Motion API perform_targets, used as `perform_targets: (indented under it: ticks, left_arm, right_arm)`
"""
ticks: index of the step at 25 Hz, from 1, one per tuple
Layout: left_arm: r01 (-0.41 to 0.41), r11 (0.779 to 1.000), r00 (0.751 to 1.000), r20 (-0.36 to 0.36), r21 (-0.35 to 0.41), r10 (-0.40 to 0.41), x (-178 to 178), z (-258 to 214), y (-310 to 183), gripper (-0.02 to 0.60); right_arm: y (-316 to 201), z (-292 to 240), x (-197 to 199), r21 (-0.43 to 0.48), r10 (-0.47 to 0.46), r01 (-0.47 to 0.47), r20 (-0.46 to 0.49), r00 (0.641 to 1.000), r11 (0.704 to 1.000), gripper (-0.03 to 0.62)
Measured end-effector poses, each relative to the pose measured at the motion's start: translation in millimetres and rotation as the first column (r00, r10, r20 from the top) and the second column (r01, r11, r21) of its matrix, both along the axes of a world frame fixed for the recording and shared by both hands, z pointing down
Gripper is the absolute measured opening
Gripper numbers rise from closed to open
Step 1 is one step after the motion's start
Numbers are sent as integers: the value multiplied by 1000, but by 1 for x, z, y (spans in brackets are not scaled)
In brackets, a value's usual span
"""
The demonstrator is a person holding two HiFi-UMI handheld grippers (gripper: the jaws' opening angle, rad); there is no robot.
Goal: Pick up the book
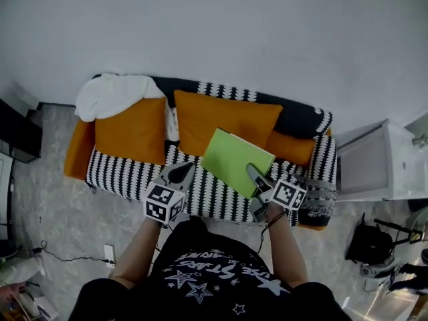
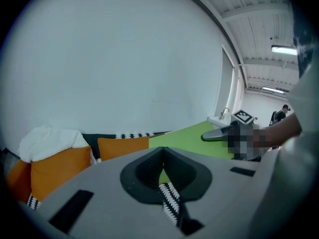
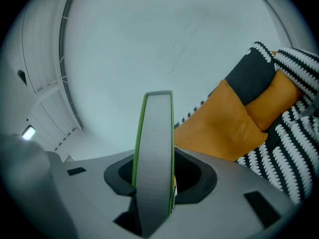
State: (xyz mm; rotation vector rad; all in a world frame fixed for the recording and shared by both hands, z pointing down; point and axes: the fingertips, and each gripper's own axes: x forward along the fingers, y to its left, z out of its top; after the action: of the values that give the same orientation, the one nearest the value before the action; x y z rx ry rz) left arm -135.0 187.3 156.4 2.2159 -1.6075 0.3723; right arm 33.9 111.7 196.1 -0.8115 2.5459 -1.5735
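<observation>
A green book (image 1: 231,160) hangs lifted above the striped sofa seat (image 1: 214,202), tilted with its far edge higher. My right gripper (image 1: 256,174) is shut on the book's near right edge. In the right gripper view the grey page edge of the book (image 3: 154,153) stands upright between the jaws of that gripper (image 3: 154,176). My left gripper (image 1: 182,170) hovers just left of the book's near corner, shut and holding nothing. In the left gripper view its jaws (image 2: 162,151) meet at the tips, with the green cover (image 2: 194,138) and the right gripper (image 2: 219,133) beyond them.
Two orange cushions (image 1: 130,129) (image 1: 224,119) lean on the sofa's back, and a white cloth (image 1: 114,95) lies on its left end. A white cabinet (image 1: 374,162) stands to the right of the sofa. A black bag (image 1: 368,245) and a cable (image 1: 73,258) lie on the floor.
</observation>
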Motion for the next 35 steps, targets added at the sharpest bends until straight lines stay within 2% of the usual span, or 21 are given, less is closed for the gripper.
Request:
perform_targets:
  ticks: [10, 16, 20, 23, 31, 35]
  left_arm:
    - [36, 998, 999, 20, 43, -37, 41, -14, 55, 5]
    - [7, 999, 1000, 18, 34, -8, 80, -11, 99, 5]
    - [32, 998, 999, 28, 44, -34, 97, -12, 130, 5]
    - [48, 999, 999, 24, 24, -48, 109, -7, 152, 5]
    - [90, 996, 996, 29, -26, -90, 123, 10, 200, 5]
    - [107, 994, 994, 28, -8, -106, 120, 8, 205, 5]
  right_arm:
    - [51, -5, 45, 23, -18, 17, 27, 999, 1000, 147]
    - [91, -10, 77, 17, 3, -4, 59, 998, 1000, 149]
    - [118, -12, 86, 38, -44, 41, 87, 995, 998, 149]
    - [132, -9, 95, 32, -66, 64, 87, 994, 997, 149]
    - [166, 3, 108, 1, -95, 95, 100, 990, 995, 149]
    - [174, -5, 102, 40, -117, 113, 109, 987, 993, 149]
